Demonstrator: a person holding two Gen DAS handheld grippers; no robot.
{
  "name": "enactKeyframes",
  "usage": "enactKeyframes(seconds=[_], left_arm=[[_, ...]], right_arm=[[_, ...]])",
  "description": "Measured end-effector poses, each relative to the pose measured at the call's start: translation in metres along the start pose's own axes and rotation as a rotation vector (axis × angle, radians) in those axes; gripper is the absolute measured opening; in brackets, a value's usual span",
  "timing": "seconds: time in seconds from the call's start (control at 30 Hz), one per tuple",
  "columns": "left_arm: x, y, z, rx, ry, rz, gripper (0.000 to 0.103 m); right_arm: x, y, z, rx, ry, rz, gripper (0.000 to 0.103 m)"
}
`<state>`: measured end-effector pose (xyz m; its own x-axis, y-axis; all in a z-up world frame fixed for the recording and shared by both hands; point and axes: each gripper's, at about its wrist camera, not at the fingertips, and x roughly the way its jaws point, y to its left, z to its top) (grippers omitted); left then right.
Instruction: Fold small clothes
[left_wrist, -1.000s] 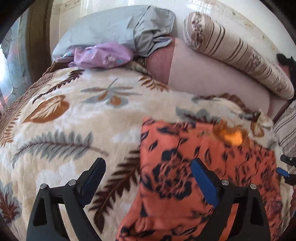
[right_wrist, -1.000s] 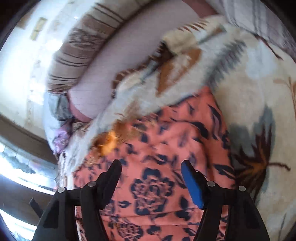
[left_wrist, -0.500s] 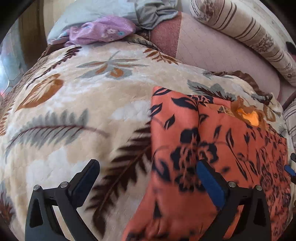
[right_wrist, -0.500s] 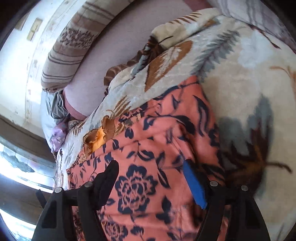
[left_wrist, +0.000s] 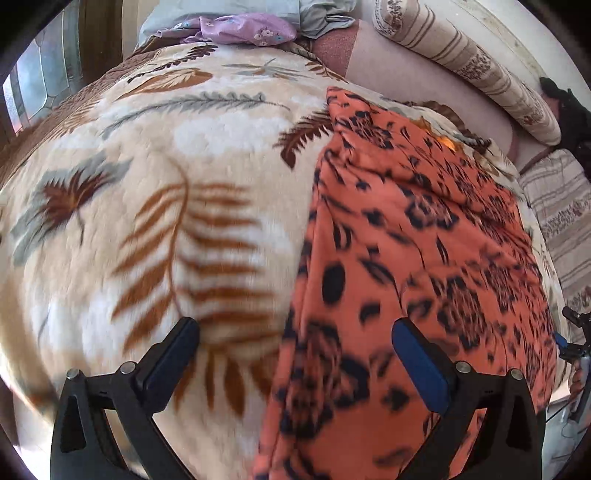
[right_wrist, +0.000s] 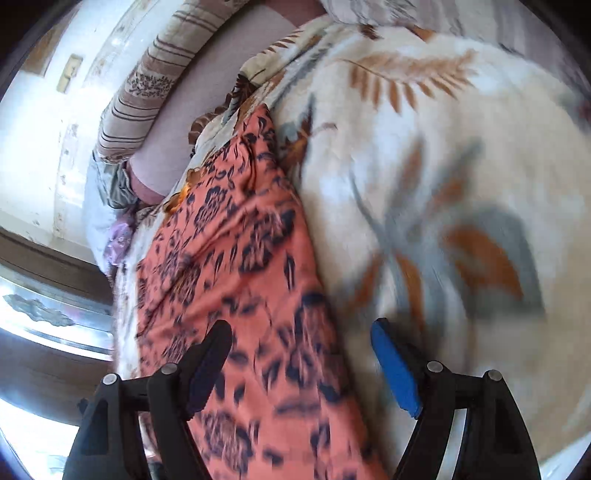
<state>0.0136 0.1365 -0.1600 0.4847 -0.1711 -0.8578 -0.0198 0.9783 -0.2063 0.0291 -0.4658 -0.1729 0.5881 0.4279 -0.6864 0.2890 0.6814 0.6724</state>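
- Orange cloth with dark navy flower print (left_wrist: 424, 229) lies spread flat on my cream fleece blanket with brown and grey leaf pattern (left_wrist: 177, 192)
- My left gripper (left_wrist: 295, 354): jaws at full width, nothing pinched; the cloth's left edge runs between the fingers
- My right gripper (right_wrist: 301, 354): jaws have just been opening, wide now, nothing gripped; the cloth's right edge sits between them
- Lilac flowered fabric bundle (left_wrist: 243, 27) and striped beige bolster (left_wrist: 465, 62) at the far end, well apart from the cloth
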Motion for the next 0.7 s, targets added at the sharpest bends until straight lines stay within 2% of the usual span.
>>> enactKeyframes(seconds=[0.1, 0.23, 0.3, 0.47, 0.53, 0.6, 0.7], left_arm=[[-0.011, -0.004, -0.024, 0.024, 0.011, 0.002, 0.103], [-0.021, -0.006, -0.044, -0.02, 0.034, -0.049, 0.101], [-0.028, -0.005, -0.05, -0.045, 0.029, -0.074, 0.091], [-0.033, 0.005, -0.052, -0.096, 0.024, -0.049, 0.064], [-0.034, 0.011, -0.053, -0.107, 0.029, -0.021, 0.043], [-0.036, 0.017, -0.055, -0.129, 0.036, -0.023, 0.039], [-0.044, 0.019, -0.059, -0.15, 0.026, -0.04, 0.044]], right_arm=[[-0.014, -0.013, -0.032, 0.051, 0.044, 0.07, 0.081], [-0.019, -0.024, -0.071, 0.072, 0.121, 0.138, 0.081], [-0.021, -0.026, -0.083, 0.055, 0.119, 0.133, 0.081], [-0.021, -0.022, -0.088, 0.011, 0.104, 0.106, 0.081], [-0.021, -0.02, -0.089, -0.02, 0.106, 0.097, 0.081], [-0.02, -0.018, -0.09, -0.04, 0.108, 0.094, 0.081], [-0.022, -0.019, -0.093, -0.035, 0.141, 0.079, 0.081]])
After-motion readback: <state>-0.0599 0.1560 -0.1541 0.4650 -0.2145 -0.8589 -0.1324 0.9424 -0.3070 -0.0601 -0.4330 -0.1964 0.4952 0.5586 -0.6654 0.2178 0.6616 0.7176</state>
